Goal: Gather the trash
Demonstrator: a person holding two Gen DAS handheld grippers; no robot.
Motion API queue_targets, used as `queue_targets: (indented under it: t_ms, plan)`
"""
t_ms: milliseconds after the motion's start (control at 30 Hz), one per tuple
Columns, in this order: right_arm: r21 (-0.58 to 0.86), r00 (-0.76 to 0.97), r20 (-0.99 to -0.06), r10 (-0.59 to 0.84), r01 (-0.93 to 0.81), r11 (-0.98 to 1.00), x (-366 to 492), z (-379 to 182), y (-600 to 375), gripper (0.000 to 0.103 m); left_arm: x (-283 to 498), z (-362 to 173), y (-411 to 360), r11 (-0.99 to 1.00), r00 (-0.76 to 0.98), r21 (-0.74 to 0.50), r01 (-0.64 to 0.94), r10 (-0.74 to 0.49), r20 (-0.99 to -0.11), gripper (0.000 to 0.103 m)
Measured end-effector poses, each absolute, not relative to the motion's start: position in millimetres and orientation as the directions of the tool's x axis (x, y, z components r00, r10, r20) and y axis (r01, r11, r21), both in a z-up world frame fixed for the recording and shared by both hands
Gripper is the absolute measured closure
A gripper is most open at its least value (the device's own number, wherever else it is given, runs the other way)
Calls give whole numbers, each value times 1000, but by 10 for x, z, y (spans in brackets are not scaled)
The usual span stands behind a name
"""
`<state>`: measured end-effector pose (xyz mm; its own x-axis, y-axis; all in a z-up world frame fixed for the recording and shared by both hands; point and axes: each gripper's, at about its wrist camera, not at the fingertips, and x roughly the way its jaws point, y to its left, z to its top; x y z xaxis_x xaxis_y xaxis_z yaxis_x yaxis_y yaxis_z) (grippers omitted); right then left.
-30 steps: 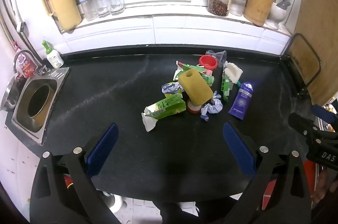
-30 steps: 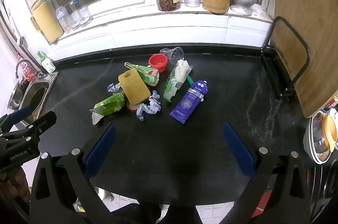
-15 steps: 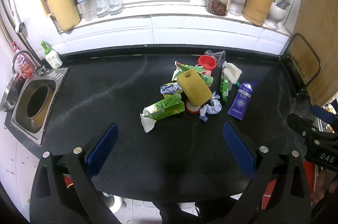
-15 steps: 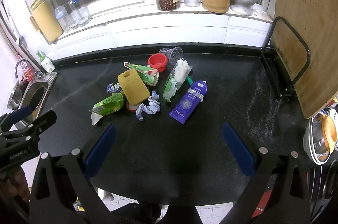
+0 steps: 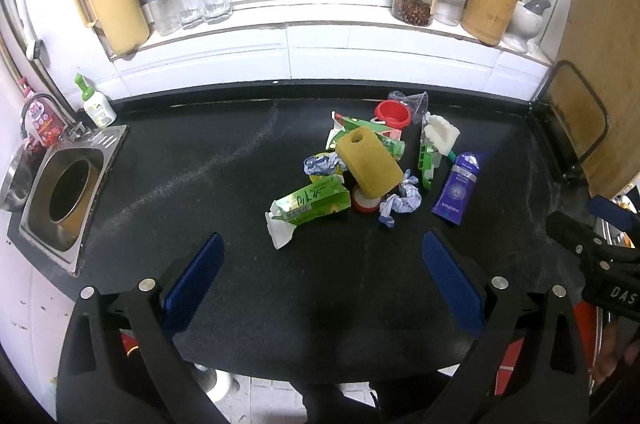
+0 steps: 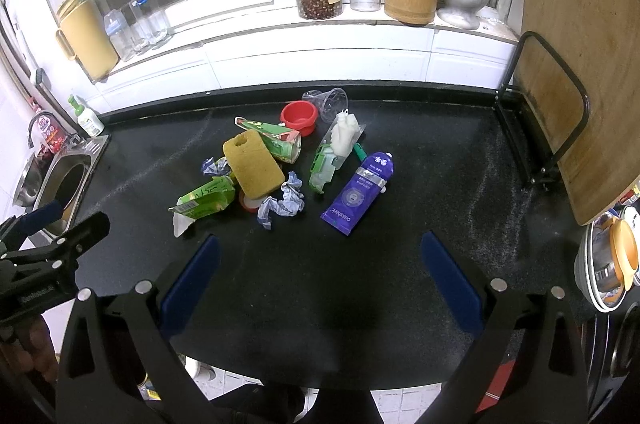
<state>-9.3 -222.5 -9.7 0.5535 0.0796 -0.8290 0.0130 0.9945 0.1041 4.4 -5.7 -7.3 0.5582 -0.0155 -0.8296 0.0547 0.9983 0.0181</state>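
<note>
Both hand-held grippers, left [image 5: 320, 280] and right [image 6: 320, 276], hang wide open and empty above the black surface [image 5: 180, 163], ready for the trash pile [image 5: 360, 167] (nothing picked yet).

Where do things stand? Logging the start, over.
Left gripper and right gripper open, empty, short of the pile. Trash untouched on the counter. Sponge lies atop it.

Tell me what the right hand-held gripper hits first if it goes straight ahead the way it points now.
Probably the crumpled blue-white wrapper at the near edge of the pile; bare black counter lies before it. The right hand-held gripper is open and empty. Depth is unclear.
</note>
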Motion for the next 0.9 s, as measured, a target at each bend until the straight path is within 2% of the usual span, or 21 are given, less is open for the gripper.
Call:
queue_targets:
  t_ms: [733, 900]
  plan:
    - [101, 531, -844, 75, 21, 995, 114, -234, -2200, 6, 311, -237, 32, 997, 514, 14, 70, -24, -858, 7]
    - [94, 504, -862, 58, 46, 994, 349, -486, -2260, 6, 441, -426, 102, 990, 537, 22, 141, -58, -841, 7]
